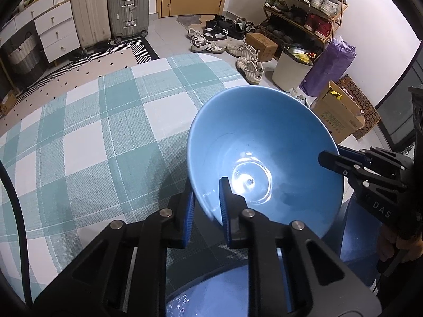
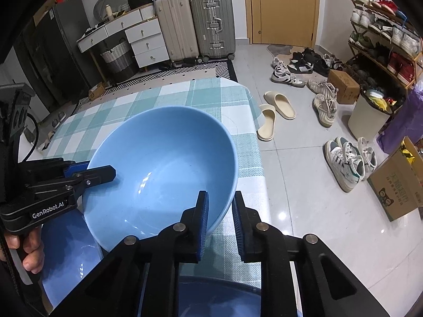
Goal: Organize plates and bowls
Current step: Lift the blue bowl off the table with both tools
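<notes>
Above the near corner of the counter [image 1: 87,137], the light blue bowl [image 1: 264,153] hangs tilted between my two grippers, clear of the checked cloth. My left gripper [image 1: 207,207] pinches the near rim, one finger [image 1: 224,203] inside the bowl and the other against the outer wall. My right gripper [image 2: 220,215] does the same on the opposite side of the rim, its fingers pressed onto the thin wall with the blue pads flat against it. I judge that I hold it at two facing points because the glazed wall is smooth and sloped; one pinch alone could let the bowl swing or slip.

Below the bowl lie more blue dishes: a darker blue piece [image 1: 211,290] under my left gripper, and a pale blue plate [image 2: 68,259] at the left of the right wrist view. A further dark blue rim [image 2: 216,288] shows under my right gripper; whether it is the same piece I cannot tell. The lifted bowl probably belongs stacked with these, so keeping it directly above them would shorten the set-down.

A hand [image 2: 29,248] grips the left gripper's handle. Beyond the counter are suitcases [image 2: 195,23], scattered shoes [image 2: 288,71] and a cardboard box [image 2: 399,185] on the tiled floor.
</notes>
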